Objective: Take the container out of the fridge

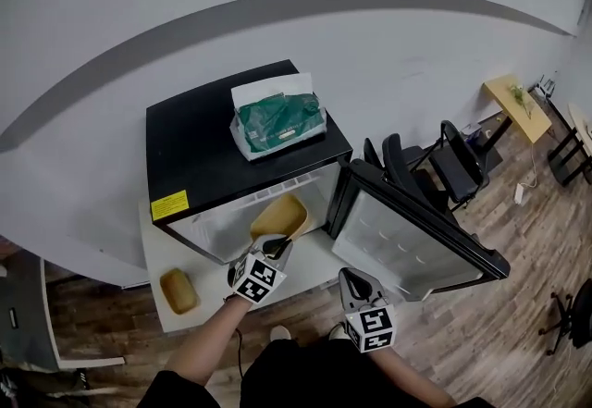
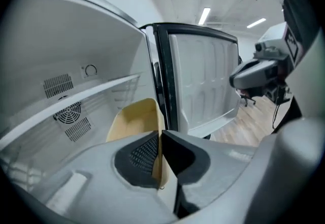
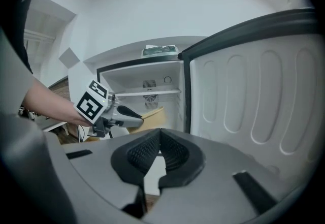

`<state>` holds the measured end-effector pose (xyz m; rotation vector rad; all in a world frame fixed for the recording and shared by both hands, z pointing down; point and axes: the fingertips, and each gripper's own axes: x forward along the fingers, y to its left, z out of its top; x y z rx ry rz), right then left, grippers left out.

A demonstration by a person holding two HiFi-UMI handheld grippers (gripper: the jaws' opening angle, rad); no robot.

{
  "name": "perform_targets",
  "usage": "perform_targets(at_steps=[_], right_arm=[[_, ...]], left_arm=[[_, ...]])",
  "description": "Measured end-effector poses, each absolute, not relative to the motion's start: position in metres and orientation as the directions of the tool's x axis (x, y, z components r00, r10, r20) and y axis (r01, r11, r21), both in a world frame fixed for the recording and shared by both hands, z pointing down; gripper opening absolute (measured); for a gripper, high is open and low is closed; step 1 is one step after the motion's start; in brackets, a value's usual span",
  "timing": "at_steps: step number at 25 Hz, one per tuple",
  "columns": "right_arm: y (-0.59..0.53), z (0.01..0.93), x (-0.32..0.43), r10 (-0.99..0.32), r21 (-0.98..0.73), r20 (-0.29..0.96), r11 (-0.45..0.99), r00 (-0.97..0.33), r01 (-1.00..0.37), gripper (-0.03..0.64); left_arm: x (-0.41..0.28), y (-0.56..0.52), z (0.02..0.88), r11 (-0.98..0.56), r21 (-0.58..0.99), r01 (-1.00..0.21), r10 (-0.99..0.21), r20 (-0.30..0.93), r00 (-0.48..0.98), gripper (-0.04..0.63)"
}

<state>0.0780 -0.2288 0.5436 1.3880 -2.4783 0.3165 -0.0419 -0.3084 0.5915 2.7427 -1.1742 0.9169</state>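
Observation:
A tan open container [image 1: 280, 216] sits tilted at the mouth of the black mini fridge [image 1: 213, 147], half out over the fridge's lower edge. My left gripper [image 1: 273, 247] is shut on the container's near wall. In the left gripper view the thin tan wall [image 2: 133, 121] is pinched between the two dark pads, and my left gripper [image 2: 160, 139] points into the white fridge interior. My right gripper [image 1: 356, 286] hangs in front of the open door, shut and holding nothing. The right gripper view shows that gripper [image 3: 160, 134] aimed at the container [image 3: 154, 114] and the left gripper [image 3: 136, 115].
The fridge door [image 1: 416, 240] stands wide open to the right. A green and white packet [image 1: 277, 119] lies on top of the fridge. A brown loaf-shaped thing [image 1: 178, 290] rests on the white board at the left. Black chairs [image 1: 435, 166] stand behind the door. A wire shelf [image 2: 76, 97] crosses the interior.

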Motion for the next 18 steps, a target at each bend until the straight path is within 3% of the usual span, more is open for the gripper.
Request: perform_targets(at_steps=[10,18], right_arm=[[-0.233,0.498,0.069,-0.795,-0.070,0.292,0.536,-0.531,-0.841,0.000],[-0.235,0.459,0.040,-0.801,-0.044,0.227,0.559,-0.553,-0.828,0.000]], left_arm=[[-0.066,-0.229,0.514,-0.639,-0.080,-0.765,-0.741,0.332,0.584,0.032],[-0.120,-0.178,0.461,-0.462,-0.056,-0.885,-0.880,0.151,0.450,0.032]])
